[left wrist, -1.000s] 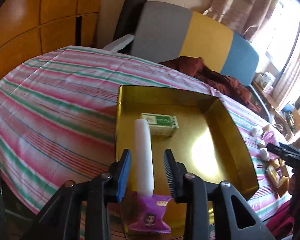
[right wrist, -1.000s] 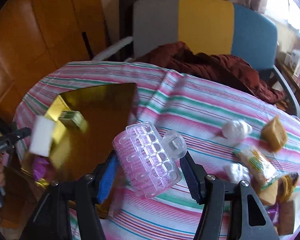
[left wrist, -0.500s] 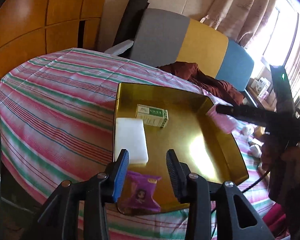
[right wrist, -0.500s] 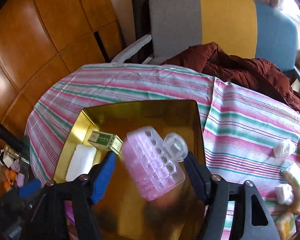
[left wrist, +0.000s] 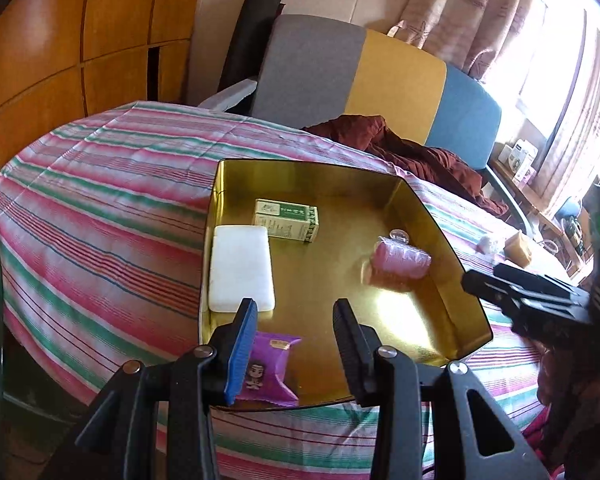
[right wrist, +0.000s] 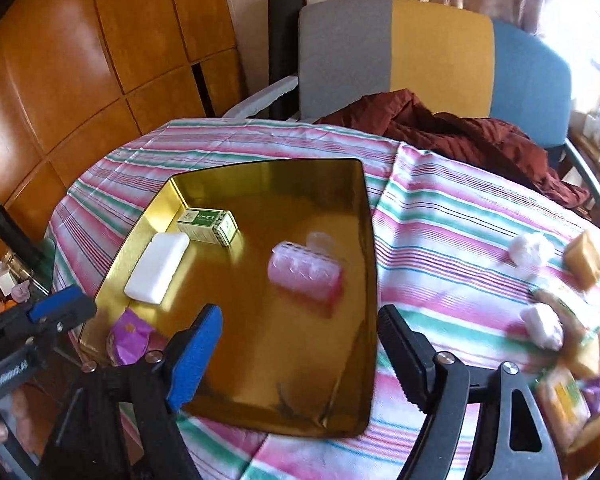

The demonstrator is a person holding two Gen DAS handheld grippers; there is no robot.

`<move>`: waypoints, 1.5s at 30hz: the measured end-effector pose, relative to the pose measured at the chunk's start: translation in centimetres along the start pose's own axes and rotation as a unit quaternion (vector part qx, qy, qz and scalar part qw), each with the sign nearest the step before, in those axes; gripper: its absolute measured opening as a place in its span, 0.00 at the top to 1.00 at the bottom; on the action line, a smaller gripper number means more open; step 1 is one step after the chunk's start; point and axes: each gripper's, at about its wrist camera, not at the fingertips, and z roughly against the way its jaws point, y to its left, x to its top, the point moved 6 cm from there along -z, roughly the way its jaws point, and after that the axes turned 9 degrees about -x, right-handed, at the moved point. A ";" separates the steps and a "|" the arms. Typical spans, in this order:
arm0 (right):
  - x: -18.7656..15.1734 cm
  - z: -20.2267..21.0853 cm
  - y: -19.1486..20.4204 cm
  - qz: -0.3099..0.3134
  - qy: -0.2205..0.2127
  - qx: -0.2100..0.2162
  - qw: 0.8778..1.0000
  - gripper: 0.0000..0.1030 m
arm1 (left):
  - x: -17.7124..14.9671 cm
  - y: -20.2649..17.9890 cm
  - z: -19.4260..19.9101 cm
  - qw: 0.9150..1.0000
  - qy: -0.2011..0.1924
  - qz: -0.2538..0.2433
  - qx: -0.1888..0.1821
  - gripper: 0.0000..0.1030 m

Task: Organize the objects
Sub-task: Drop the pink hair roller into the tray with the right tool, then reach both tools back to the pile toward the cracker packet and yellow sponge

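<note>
A gold tray (left wrist: 424,216) (right wrist: 369,240) sits on the striped tablecloth. Inside it lie a white block (left wrist: 240,268) (right wrist: 158,268), a green box (left wrist: 288,220) (right wrist: 208,226), a purple packet (left wrist: 268,368) (right wrist: 130,338) and a pink hair roller (left wrist: 398,260) (right wrist: 306,276), which looks blurred. My left gripper (left wrist: 294,320) hangs open above the tray's near edge, holding nothing. The jaws of my right gripper (right wrist: 300,328) are opening wide over the tray with nothing between them; the roller rests beyond its fingertips.
Loose items lie on the cloth right of the tray: white wrapped balls (right wrist: 530,248), a brown cube (right wrist: 584,260) and snack packets (right wrist: 568,392). Behind the table stands a grey, yellow and blue chair (right wrist: 440,48) with a maroon cloth (right wrist: 460,132). Wooden panels line the left.
My right gripper carried the pink roller over the tray and opened; the roller now lies in the tray. My left gripper let go of the white block, which lies flat, and drew back.
</note>
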 end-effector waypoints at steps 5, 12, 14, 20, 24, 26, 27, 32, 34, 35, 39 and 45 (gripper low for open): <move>-1.4 1.7 -1.1 -0.008 -0.010 -0.006 1.000 0.17 | -0.4 -1.5 -0.2 1.000 0.005 -0.016 0.005 0.61; -3.1 3.2 -2.8 -0.015 -0.015 -0.018 1.000 0.15 | -1.2 -3.8 -0.7 0.999 0.017 -0.043 -0.006 0.61; -3.6 3.5 -3.5 -0.022 -0.016 -0.021 0.999 0.15 | -1.5 -4.5 -0.8 0.998 0.021 -0.051 -0.008 0.61; -4.6 4.3 -5.9 -0.042 -0.013 -0.035 0.998 0.15 | -2.2 -6.7 -1.8 0.996 0.041 -0.074 -0.035 0.61; -5.6 4.7 -8.6 -0.066 -0.005 -0.052 0.996 0.15 | -2.5 -8.5 -2.6 0.992 0.055 -0.096 -0.054 0.61; -6.2 5.0 -10.2 -0.078 0.000 -0.063 0.995 0.15 | -2.5 -9.4 -2.8 0.991 0.058 -0.106 -0.064 0.61; -6.5 5.1 -11.0 -0.084 0.003 -0.069 0.994 0.15 | -2.5 -9.9 -2.9 0.989 0.060 -0.113 -0.070 0.61; -8.2 6.7 -16.3 -0.123 0.009 -0.117 0.985 0.15 | -2.6 -12.6 -3.6 0.983 0.072 -0.141 -0.090 0.61; -8.7 7.6 -18.7 -0.139 0.011 -0.138 0.981 0.15 | -2.7 -13.8 -3.9 0.980 0.076 -0.154 -0.100 0.61; -9.0 8.2 -20.1 -0.147 0.011 -0.151 0.978 0.15 | -2.8 -14.4 -4.0 0.979 0.078 -0.160 -0.104 0.61; -9.9 10.6 -25.6 -0.180 0.005 -0.205 0.962 0.14 | -3.5 -17.4 -5.0 0.968 0.102 -0.180 -0.141 0.61; -11.7 12.5 -32.7 -0.257 0.010 -0.268 0.928 0.14 | -4.6 -21.9 -7.1 0.950 0.154 -0.192 -0.190 0.61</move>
